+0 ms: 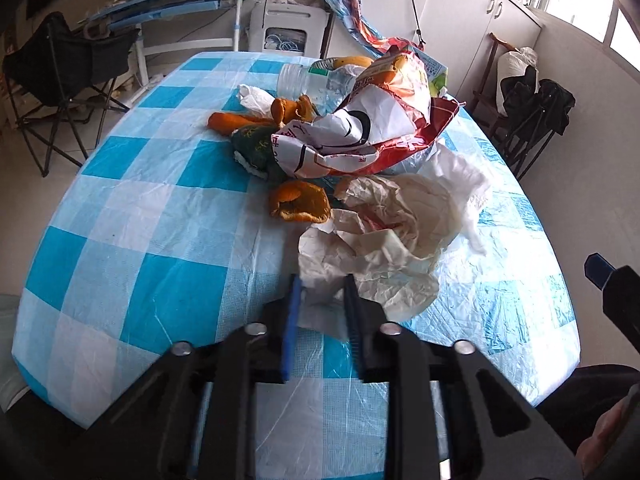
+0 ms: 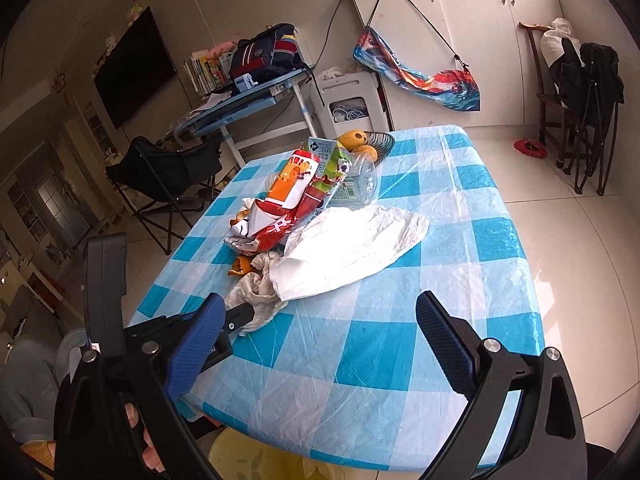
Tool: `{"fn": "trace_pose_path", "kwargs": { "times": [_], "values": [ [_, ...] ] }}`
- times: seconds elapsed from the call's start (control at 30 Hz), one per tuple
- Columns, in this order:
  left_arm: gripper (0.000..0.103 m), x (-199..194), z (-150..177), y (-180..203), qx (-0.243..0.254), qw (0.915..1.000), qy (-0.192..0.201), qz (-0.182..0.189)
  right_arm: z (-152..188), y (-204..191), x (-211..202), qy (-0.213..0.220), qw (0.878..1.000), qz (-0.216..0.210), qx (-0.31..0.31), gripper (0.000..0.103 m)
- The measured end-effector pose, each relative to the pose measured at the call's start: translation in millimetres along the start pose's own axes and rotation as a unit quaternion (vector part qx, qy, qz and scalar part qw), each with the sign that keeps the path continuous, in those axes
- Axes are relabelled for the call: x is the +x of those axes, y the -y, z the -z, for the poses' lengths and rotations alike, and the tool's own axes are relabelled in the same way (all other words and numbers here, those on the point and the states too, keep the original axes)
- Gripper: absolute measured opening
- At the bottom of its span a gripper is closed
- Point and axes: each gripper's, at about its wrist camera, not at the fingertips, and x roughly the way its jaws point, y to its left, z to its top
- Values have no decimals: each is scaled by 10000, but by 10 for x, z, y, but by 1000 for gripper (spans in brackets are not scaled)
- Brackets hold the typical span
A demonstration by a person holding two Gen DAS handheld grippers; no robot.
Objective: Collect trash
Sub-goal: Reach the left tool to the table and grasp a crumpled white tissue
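Observation:
A pile of trash lies on the blue-and-white checked table (image 1: 152, 240): crumpled white paper (image 1: 380, 236), orange peel (image 1: 298, 202), a red-and-white snack bag (image 1: 360, 128), a clear plastic bottle (image 1: 308, 80) and a dark green wrapper (image 1: 256, 148). My left gripper (image 1: 322, 292) is shut on the near edge of the crumpled paper. My right gripper (image 2: 320, 312) is open and empty above the table's near part, to the right of the pile; the left gripper (image 2: 240, 316) shows there holding the paper (image 2: 256, 296). A white plastic bag (image 2: 348, 248) lies spread beside the snack bag (image 2: 288, 204).
A wire fruit bowl (image 2: 380, 140) with yellow fruit stands at the table's far edge, next to a green carton (image 2: 328, 152). Folding chairs (image 1: 68, 76) stand to the left and right of the table. White cabinets (image 2: 480, 40) and a blue desk (image 2: 248, 100) line the back.

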Motion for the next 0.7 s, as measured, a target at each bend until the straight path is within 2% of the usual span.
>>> {"fn": "trace_pose_path", "kwargs": {
  "times": [0.1,0.17,0.27,0.37,0.4,0.43,0.47,0.53,0.57,0.7],
  "values": [
    [11,-91,21,-62,187,9997,29,124,12,-76,-2,16,9999,-38,-131,93],
    [1,-215,74,-158,299,9995,27,100,26,-131,25,-25,9998,-91,-188,93],
    [1,-390,199,-397,315,9995,-90,40,73,-205,60,-99,9995,-141,-275,93],
    [3,-522,329,-589,323,9992,-190,128,111,-276,86,-138,9990,-123,-418,93],
    [7,-559,350,-628,288,9993,-168,160,122,-290,91,-145,9989,-125,-432,93],
    [24,-578,354,-653,236,9994,-161,203,130,-297,98,-153,9989,-128,-433,93],
    [51,-594,344,-660,172,9997,-90,150,136,-305,107,-162,9989,-124,-432,93],
    [78,-631,300,-629,102,9997,194,-70,148,-318,126,-173,9988,-107,-441,93],
    [83,-623,257,-568,133,9994,287,-124,154,-328,130,-171,9988,-98,-452,93],
    [88,-415,72,-256,349,9987,261,-262,159,-339,134,-137,9988,-63,-466,93]
  ]
}}
